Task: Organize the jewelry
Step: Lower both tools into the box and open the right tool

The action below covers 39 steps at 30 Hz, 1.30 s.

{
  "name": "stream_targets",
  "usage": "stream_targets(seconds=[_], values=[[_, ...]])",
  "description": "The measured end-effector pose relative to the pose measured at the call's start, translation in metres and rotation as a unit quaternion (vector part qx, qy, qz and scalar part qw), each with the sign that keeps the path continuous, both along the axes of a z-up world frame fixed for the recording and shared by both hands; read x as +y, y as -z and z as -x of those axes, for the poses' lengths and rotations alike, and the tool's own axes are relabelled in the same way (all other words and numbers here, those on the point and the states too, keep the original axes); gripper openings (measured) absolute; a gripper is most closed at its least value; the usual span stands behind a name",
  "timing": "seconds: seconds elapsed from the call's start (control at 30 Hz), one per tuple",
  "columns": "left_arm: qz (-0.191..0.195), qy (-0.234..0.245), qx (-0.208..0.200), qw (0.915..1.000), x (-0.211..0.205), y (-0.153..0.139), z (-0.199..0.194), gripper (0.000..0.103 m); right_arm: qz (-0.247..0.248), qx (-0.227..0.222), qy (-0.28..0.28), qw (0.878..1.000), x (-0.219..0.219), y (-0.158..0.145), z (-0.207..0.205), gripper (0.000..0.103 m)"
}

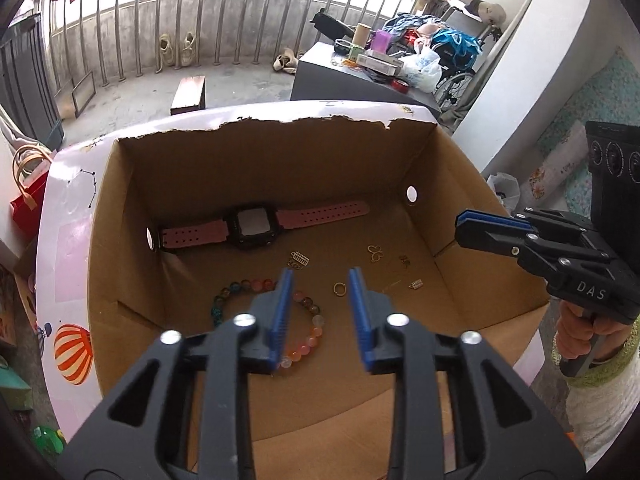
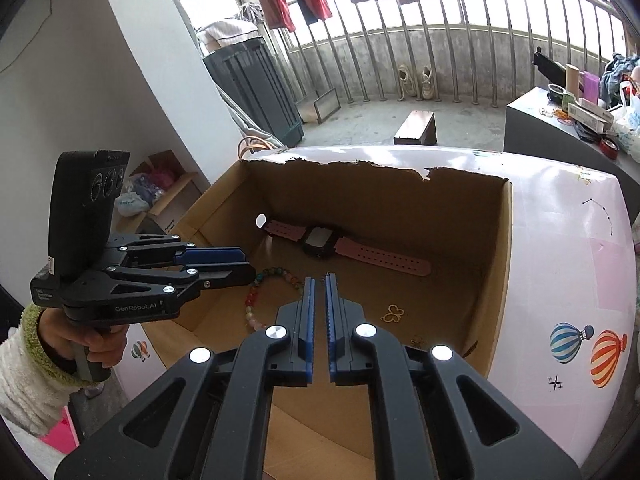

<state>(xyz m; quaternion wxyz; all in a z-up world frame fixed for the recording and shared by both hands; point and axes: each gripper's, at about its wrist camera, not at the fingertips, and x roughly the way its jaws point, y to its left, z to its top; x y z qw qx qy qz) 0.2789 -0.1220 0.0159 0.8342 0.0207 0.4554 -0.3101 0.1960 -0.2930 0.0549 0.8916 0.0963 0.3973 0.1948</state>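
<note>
Writing on my tools: my right gripper shows "DAS" in pale letters on its side in the left wrist view. My left gripper shows "GenRobot.AI" in the right wrist view, with a small white label too small to read.

My left gripper: its blue pads stand apart, nothing between them, pointing down into the cardboard box.

My right gripper: its blue pads stand a narrow gap apart, nothing clamped, also over the box.

Jewelry: all on the box floor. A beaded bracelet lies straight below my left fingertips. A gold ring shows in the gap between them. A pink-strapped watch lies beyond, against the far wall.

Small charms: a butterfly-shaped gold piece, a little ladder-like charm and another tiny charm lie ahead and to the right of my left fingertips.

In the way: the box walls rise around the jewelry; the far rim is torn.

Around: hot-air balloons are printed on the pink outside of the box. Beyond are a metal railing, two shoes and a cluttered grey table.

Only in one view: the ring and small charms show in the left wrist view; the right wrist view gives just the butterfly piece, bracelet and watch.
</note>
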Motion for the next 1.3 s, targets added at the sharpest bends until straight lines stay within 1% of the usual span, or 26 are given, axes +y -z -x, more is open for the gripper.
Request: stream_targets(seconds=[0.03,0.07,0.1,0.13,0.17,0.3,0.6,0.73,0.93,1.0,1.07,1.13,1.2,1.3], values=[[0.000,-0.002,0.001,1.0000,0.000,0.001,-0.002,0.033,-0.001,-0.002,0.002,1.000,-0.001,0.000,0.000,0.021],[-0.002,-0.004,0.002,1.0000,0.000,0.001,-0.003,0.036,-0.001,-0.005,0.003,1.000,-0.002,-0.001,0.001,0.023],[-0.003,-0.007,0.002,1.0000,0.001,0.001,-0.003,0.039,-0.002,-0.008,0.003,1.000,-0.003,-0.002,0.000,0.024],[-0.003,-0.009,0.001,1.0000,0.002,0.001,-0.002,0.039,-0.002,-0.010,0.004,1.000,-0.003,-0.003,0.001,0.025],[-0.002,-0.009,0.001,1.0000,0.002,0.000,-0.003,0.041,-0.001,-0.013,0.005,1.000,-0.004,-0.005,0.003,0.028],[0.016,-0.010,0.010,0.9998,0.006,-0.005,-0.005,0.054,-0.006,-0.023,0.010,1.000,-0.008,-0.011,0.008,0.033],[0.065,-0.031,0.064,0.9953,0.017,-0.010,-0.015,0.058,-0.013,-0.037,0.021,0.999,-0.018,-0.023,0.020,0.033],[0.100,-0.043,0.096,0.9894,0.025,-0.013,-0.018,0.058,-0.018,-0.041,0.024,0.999,-0.023,-0.026,0.025,0.038],[0.148,-0.042,0.123,0.9805,0.034,-0.021,-0.013,0.058,-0.024,-0.044,0.024,0.998,-0.025,-0.028,0.031,0.038],[0.149,-0.042,0.116,0.9811,0.036,-0.024,-0.009,0.058,-0.025,-0.045,0.023,0.998,-0.025,-0.028,0.033,0.038],[0.143,-0.043,0.104,0.9833,0.038,-0.030,-0.001,0.058,-0.026,-0.048,0.022,0.998,-0.027,-0.029,0.038,0.038],[0.146,-0.035,0.088,0.9847,0.041,-0.037,0.011,0.058,-0.028,-0.057,0.020,0.998,-0.027,-0.032,0.047,0.038],[0.143,-0.022,0.059,0.9877,0.044,-0.045,0.031,0.058,-0.031,-0.072,0.013,0.997,-0.027,-0.037,0.058,0.038],[0.124,-0.002,0.001,0.9923,0.050,-0.054,0.065,0.058,-0.035,-0.105,-0.008,0.994,-0.024,-0.042,0.085,0.038]])
